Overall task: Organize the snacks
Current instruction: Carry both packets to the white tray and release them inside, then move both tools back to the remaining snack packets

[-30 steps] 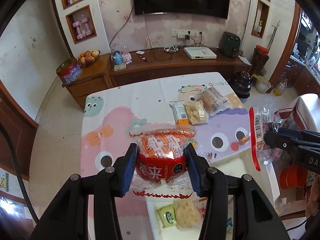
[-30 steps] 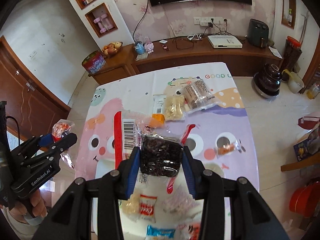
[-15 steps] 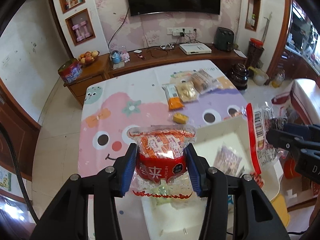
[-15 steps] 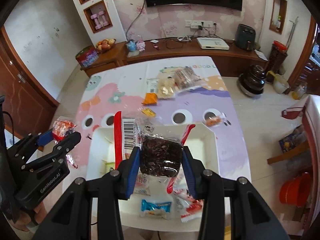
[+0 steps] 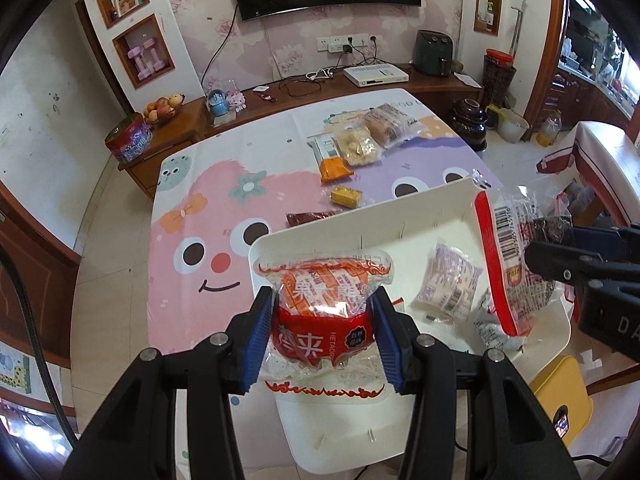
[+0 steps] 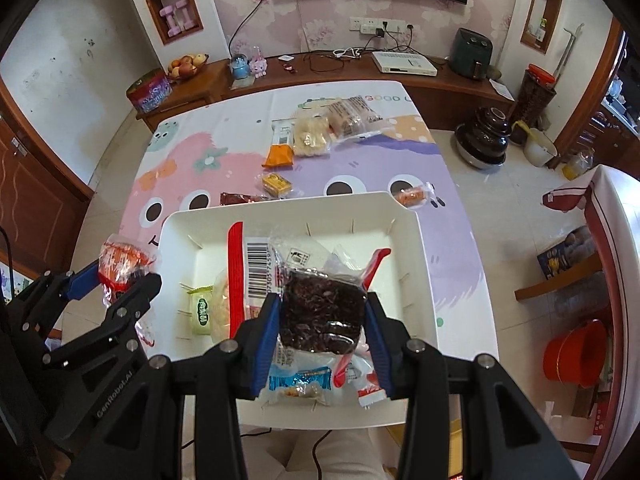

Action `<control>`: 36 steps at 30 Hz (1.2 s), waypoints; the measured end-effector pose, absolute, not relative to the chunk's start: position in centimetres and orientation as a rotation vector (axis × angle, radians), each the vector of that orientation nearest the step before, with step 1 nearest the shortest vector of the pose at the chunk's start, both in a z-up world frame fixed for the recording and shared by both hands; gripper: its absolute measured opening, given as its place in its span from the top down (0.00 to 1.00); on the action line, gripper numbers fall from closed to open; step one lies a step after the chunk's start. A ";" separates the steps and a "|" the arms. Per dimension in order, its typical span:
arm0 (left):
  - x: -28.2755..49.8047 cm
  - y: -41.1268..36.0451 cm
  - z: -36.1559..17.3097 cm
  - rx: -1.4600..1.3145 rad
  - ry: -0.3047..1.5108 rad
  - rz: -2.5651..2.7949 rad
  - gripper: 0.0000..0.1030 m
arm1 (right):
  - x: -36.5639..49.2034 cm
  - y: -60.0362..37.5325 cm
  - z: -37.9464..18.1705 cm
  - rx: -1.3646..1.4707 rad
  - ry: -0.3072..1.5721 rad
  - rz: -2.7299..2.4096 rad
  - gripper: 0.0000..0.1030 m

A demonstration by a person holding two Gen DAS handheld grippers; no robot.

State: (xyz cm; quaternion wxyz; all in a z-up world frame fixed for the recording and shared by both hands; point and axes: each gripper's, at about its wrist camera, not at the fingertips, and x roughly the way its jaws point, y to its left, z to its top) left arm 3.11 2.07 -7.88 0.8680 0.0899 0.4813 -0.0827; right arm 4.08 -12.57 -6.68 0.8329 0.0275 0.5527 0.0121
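Observation:
My left gripper (image 5: 323, 330) is shut on a red-and-orange snack bag (image 5: 324, 304), held above the left part of the white tray (image 5: 320, 240). My right gripper (image 6: 322, 322) is shut on a clear bag of dark dried fruit (image 6: 320, 312) with a red strip and barcode, above the tray (image 6: 408, 248). In the left wrist view that bag (image 5: 516, 252) hangs at the tray's right side. In the right wrist view the left gripper (image 6: 120, 276) stands at the tray's left edge. Several small packets lie in the tray, among them a pale one (image 5: 448, 280) and a green one (image 6: 202, 308).
On the cartoon tablecloth (image 6: 224, 136) beyond the tray lie several snacks: clear bags (image 6: 348, 116), an orange packet (image 6: 280, 156), a yellow box (image 6: 278, 184), a dark red packet (image 6: 240, 199) and a small orange candy (image 6: 412, 196). A red bucket (image 6: 576, 356) stands on the floor at the right.
Both grippers moved back toward the near table edge with their bags, so the white tray now lies beneath them. Neither grip has changed.

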 end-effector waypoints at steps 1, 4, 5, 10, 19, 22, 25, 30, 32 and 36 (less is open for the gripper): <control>3.1 2.1 -7.9 0.188 1.010 -0.173 0.54 | 4.0 -12.6 -6.8 0.059 1.174 0.019 0.59; 3.1 2.3 -8.1 0.188 1.019 -0.165 0.52 | 3.9 -12.5 -7.2 0.061 1.194 0.009 0.59; 3.1 2.4 -8.2 0.191 1.022 -0.163 0.49 | 3.9 -12.5 -7.3 0.060 1.200 0.005 0.58; 2.6 2.2 -8.0 0.210 1.014 -0.157 0.27 | 3.6 -12.6 -7.1 0.057 1.192 -0.019 0.55; 2.0 1.8 -7.3 0.226 0.978 -0.149 0.18 | 3.1 -12.5 -6.7 0.042 1.189 -0.021 0.52; 2.0 1.9 -7.4 0.216 0.986 -0.144 0.18 | 3.0 -12.5 -6.6 0.038 1.183 -0.021 0.52; 2.0 2.0 -7.4 0.204 0.990 -0.143 0.18 | 2.9 -12.4 -6.6 0.032 1.183 -0.015 0.52; 2.0 2.1 -7.4 0.207 0.991 -0.143 0.18 | 2.8 -12.2 -6.6 0.026 1.183 -0.013 0.52; 2.0 2.1 -7.5 0.207 0.991 -0.143 0.18 | 2.8 -12.2 -6.6 0.028 1.184 -0.014 0.52; 2.0 2.2 -7.5 0.206 0.989 -0.134 0.18 | 3.0 -11.9 -6.8 0.020 1.192 -0.009 0.52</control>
